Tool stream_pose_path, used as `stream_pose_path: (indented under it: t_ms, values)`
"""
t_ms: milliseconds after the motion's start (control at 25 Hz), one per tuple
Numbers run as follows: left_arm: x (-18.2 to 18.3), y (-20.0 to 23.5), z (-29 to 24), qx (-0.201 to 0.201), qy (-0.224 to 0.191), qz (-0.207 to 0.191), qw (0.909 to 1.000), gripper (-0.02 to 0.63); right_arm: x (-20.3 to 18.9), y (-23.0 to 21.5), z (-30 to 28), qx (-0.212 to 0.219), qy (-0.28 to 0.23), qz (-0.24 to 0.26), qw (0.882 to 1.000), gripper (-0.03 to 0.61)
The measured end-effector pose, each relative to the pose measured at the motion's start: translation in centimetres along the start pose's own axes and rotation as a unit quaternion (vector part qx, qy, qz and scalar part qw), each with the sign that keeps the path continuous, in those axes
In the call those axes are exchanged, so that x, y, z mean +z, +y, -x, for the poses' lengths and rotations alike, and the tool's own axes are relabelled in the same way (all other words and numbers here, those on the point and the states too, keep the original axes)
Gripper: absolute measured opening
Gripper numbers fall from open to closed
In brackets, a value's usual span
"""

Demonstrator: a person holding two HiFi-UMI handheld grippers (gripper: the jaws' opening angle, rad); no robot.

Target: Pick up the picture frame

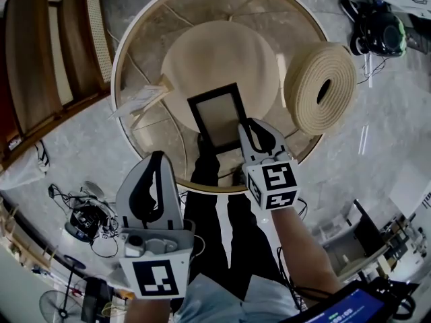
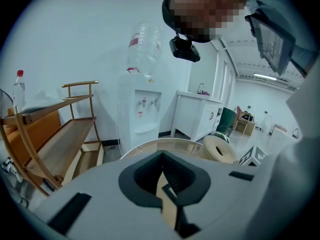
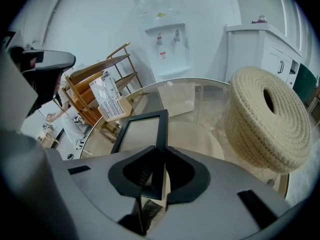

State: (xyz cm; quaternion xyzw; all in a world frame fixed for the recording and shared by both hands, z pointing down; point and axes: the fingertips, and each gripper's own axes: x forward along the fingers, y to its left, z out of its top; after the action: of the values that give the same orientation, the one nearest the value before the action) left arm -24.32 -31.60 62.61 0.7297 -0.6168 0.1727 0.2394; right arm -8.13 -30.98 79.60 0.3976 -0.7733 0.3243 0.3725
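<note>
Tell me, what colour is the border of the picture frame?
Black. The picture frame shows its dark border best in the right gripper view.

Two handheld grippers, the left gripper and the right gripper, each bearing one marker cube; one black picture frame at 6 o'clock on the one round glass table; one coiled rope roll at 3 o'clock on its rim; one leaflet stand at 9 o'clock; one wooden rack on the floor at 10 o'clock; one water dispenser, topped by one upturned jug; one white cabinet; one red-capped bottle.
</note>
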Motion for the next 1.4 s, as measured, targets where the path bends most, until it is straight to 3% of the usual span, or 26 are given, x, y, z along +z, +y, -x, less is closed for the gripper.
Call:
stream_pose_path:
  t_ms: [400, 800, 1240, 1400]
  values:
    - [2.8, -0.7, 1.7, 0.004, -0.031, -0.005, 0.9995, 0.015, 4.2, 0.4, 3.6, -0.002, -0.052, 0.014, 0.999, 0.081]
    - [7.5, -2.1, 5.5, 0.024, -0.075, -0.016, 0.9968, 0.015, 9.7, 1.9, 10.7, 0.002, -0.130, 0.028, 0.991, 0.081]
    - [16.2, -6.3, 11.2, 0.027, -0.150, -0.043, 0.9873, 0.015, 16.7, 3.6, 22.1, 0.014, -0.225, 0.063, 0.972, 0.081]
    - [19.0, -8.9, 14.0, 0.027, -0.182, -0.054, 0.9814, 0.015, 18.6, 4.4, 27.6, 0.015, -0.271, 0.078, 0.959, 0.081]
